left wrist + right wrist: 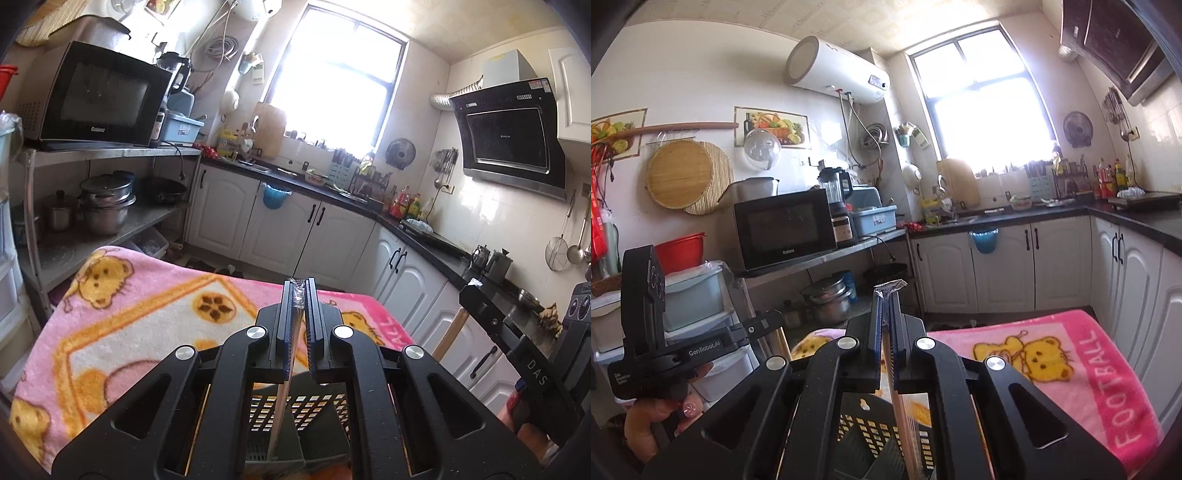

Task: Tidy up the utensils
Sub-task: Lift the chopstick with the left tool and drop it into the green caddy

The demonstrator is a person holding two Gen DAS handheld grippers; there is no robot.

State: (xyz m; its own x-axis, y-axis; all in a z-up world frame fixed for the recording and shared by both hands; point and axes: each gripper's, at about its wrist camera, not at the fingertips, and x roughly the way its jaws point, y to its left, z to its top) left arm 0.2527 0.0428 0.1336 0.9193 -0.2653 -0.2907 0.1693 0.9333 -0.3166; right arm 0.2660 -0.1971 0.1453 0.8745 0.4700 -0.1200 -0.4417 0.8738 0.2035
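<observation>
My left gripper (300,291) is shut on a plastic-wrapped wooden chopstick pair (280,406) that hangs down into a black perforated utensil holder (306,410) below the jaws. My right gripper (886,295) is shut on another wrapped chopstick pair (901,417), whose lower end also reaches down into the holder (871,432). The right gripper shows in the left wrist view (480,299) at the right, with a wooden stick below it. The left gripper body shows in the right wrist view (665,347), held by a hand.
A pink bear-print blanket (147,317) covers the table under the holder, also in the right wrist view (1071,354). A steel shelf with a microwave (99,99) and pots (107,206) stands left. White cabinets (332,229) and a dark counter run behind.
</observation>
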